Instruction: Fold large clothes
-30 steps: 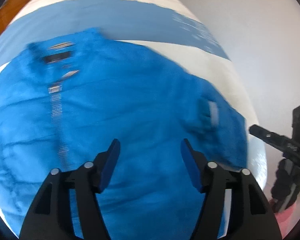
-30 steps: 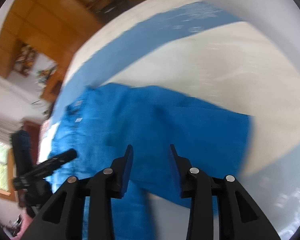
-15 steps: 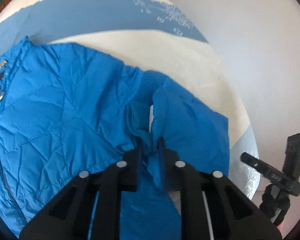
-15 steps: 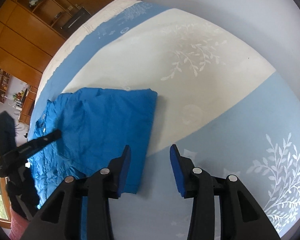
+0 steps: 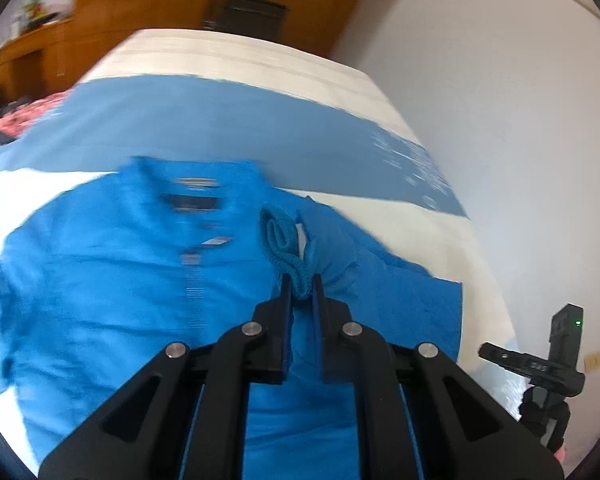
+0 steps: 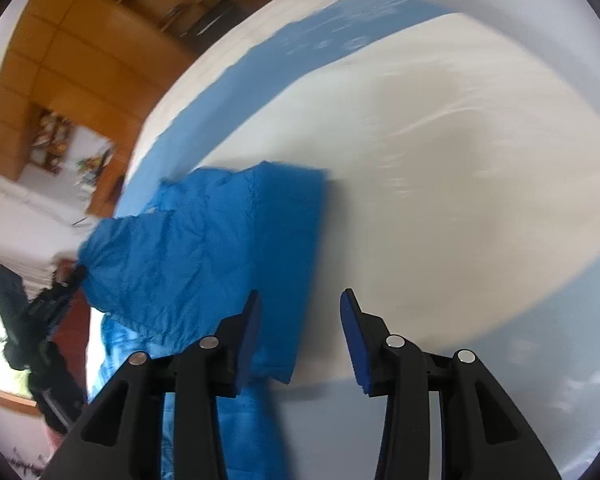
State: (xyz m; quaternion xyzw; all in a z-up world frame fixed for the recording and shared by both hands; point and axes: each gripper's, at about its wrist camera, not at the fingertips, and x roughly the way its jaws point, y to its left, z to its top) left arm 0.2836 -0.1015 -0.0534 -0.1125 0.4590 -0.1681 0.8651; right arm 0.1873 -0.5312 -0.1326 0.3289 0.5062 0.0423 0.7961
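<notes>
A bright blue quilted jacket (image 5: pixel 132 280) lies spread front-up on a bed, zipper and collar toward the far side. My left gripper (image 5: pixel 301 284) is shut on the knit cuff (image 5: pixel 280 240) of its right sleeve and holds it lifted over the jacket's body. In the right wrist view the same sleeve (image 6: pixel 204 256) hangs raised at the left, and the left gripper (image 6: pixel 40 308) shows there as a dark shape. My right gripper (image 6: pixel 300 312) is open and empty above the sleeve's edge and the bedsheet.
The bed has a cream and blue patterned sheet (image 6: pixel 440 160). A white wall (image 5: pixel 520 120) borders its right side. Wooden cabinets (image 5: pixel 148 4) stand beyond the far end. A dark and red cloth (image 5: pixel 16 120) lies at the far left.
My left gripper closed on the sleeve cuff and has lifted it, swinging left over the jacket. My right gripper stayed open and drew nearer to the sleeve's edge.
</notes>
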